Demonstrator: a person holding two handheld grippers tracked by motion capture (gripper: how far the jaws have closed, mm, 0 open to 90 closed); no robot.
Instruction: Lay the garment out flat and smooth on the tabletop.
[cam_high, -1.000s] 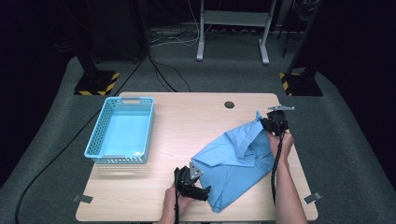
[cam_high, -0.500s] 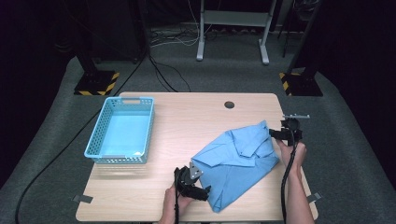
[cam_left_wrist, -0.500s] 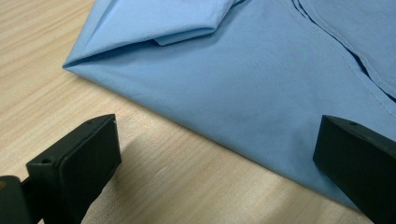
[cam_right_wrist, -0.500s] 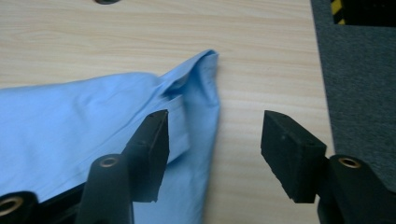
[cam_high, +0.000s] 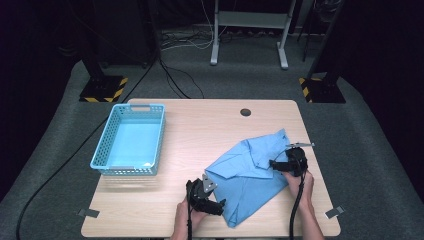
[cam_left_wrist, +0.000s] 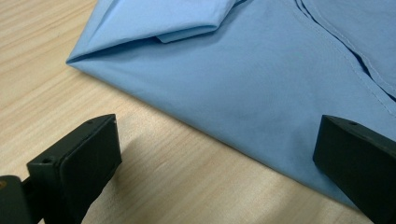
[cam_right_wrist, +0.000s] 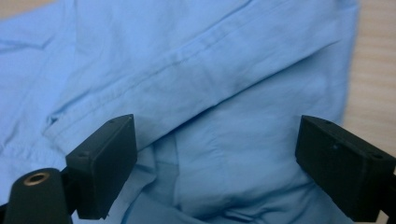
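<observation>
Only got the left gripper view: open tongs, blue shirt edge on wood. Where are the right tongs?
Observer: The right tongs are over the shirt, on its right side. The jaws have just been opening, with cloth below them and nothing pinched.
Operator: Anything else on the table?
Observer: A light blue basket sits at the left of the table, apart from the shirt.
Operator: Shirt spread out?
Observer: No, it's folded into a compact bundle at the near right.

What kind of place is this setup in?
Probably a lab or recording studio, not a home: a lone wooden table on grey carpet, dark surroundings, stand bases marked with hazard stripes, and loose cables across the floor.
</observation>
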